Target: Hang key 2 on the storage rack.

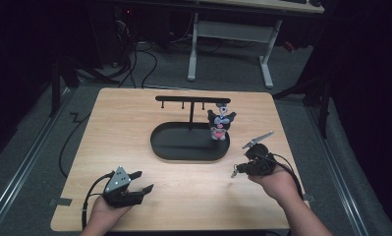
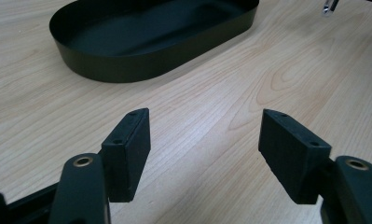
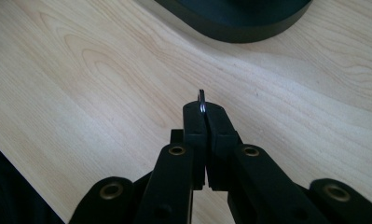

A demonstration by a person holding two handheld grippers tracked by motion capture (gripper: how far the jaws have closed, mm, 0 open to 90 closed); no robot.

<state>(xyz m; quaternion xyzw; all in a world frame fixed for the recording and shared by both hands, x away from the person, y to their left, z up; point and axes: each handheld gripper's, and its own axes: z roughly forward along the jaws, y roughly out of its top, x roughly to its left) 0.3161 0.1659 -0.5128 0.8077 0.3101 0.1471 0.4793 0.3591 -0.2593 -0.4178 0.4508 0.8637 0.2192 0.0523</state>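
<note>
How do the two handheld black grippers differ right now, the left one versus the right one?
The left gripper has its jaws spread wide with nothing between them; the right gripper has its jaws pressed together on a thin silver metal ring. In the high view the left gripper sits low at the near edge of the light wooden table, while the right gripper is held beside the black oval tray. Both are black, two-jawed and hand-held.

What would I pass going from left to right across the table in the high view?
Left hand-held gripper → black oval tray → plush toy hanging from the stand → right hand-held gripper, shut on a small metal ring.
</note>
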